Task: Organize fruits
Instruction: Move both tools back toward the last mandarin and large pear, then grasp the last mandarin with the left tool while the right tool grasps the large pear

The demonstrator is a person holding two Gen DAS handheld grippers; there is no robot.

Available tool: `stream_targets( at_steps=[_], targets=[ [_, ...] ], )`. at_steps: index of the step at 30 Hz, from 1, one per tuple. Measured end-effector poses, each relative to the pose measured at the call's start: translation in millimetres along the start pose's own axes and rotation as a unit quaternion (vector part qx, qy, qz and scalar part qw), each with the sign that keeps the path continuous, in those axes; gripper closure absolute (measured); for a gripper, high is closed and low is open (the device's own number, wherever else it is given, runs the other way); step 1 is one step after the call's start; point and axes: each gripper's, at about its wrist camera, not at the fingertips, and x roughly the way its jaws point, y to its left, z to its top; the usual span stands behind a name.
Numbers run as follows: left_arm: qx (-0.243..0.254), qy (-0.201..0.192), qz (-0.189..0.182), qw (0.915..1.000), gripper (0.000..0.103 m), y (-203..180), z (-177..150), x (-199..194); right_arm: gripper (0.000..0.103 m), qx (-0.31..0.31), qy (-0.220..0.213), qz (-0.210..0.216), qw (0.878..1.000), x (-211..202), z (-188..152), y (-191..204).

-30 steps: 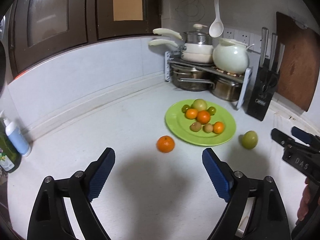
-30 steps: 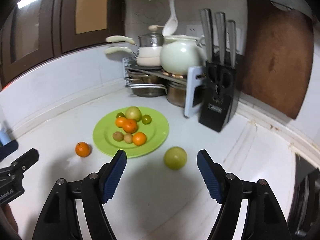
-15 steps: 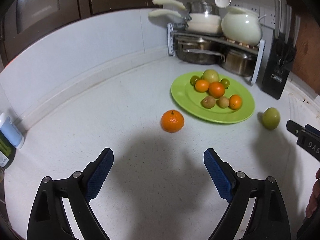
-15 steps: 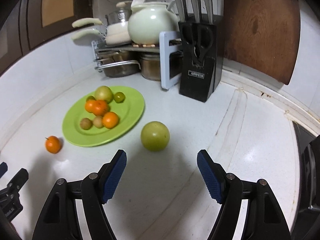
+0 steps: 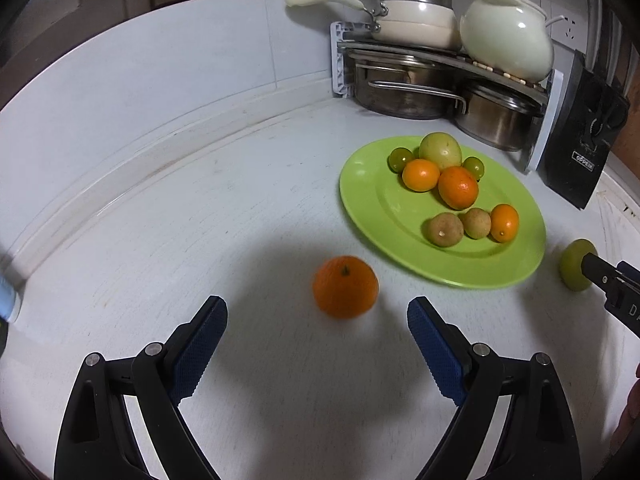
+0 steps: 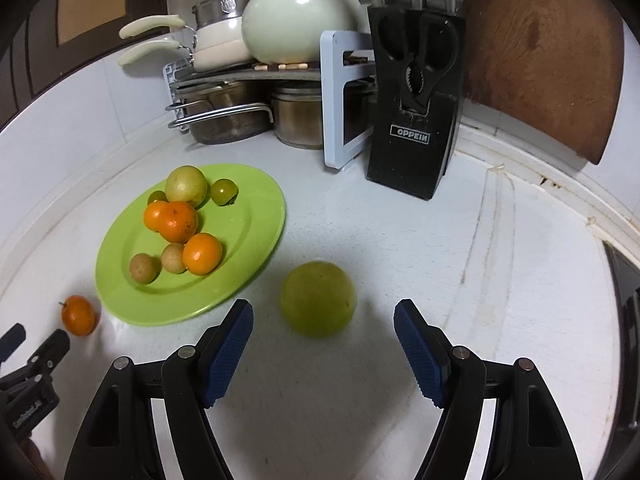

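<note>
A green plate (image 5: 384,216) (image 6: 256,232) on the white counter holds several small oranges, green fruits and brown fruits. A loose orange (image 5: 345,286) (image 6: 79,315) lies on the counter just left of the plate. My left gripper (image 5: 317,318) is open and empty, its jaws just short of this orange. A loose green fruit (image 6: 318,299) (image 5: 574,264) lies right of the plate. My right gripper (image 6: 323,320) is open and empty, its jaws either side of the near face of the green fruit, not touching it.
A rack with steel pots (image 5: 404,92), white pans and a pale teapot (image 6: 296,20) stands in the back corner. A black knife block (image 6: 414,128) stands beside it, with a wooden board (image 6: 540,52) behind. A bottle (image 5: 6,300) shows at the far left.
Both grippers have moved forward and down toward the counter. The orange and the green fruit are now much closer to the open jaws. No fruit has moved.
</note>
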Motion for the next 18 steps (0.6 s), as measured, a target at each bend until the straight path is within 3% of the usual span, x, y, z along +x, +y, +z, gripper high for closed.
stream_targets(
  at_steps=[8, 14, 18],
  targets=[
    [0.015, 0.012, -0.009, 0.9998, 0.016, -8, 10, 21, 0.03, -0.008, 0.011, 0.002, 1.0, 19, 7, 3],
    [0.018, 0.017, -0.018, 0.9995, 0.029, -11, 11, 28, 0.031, -0.007, 0.016, 0.011, 1.0, 28, 10, 3],
    [0.016, 0.022, -0.027, 0.9992, 0.041, -12, 11, 32, 0.039, -0.01, 0.023, 0.017, 1.0, 33, 10, 4]
  ],
)
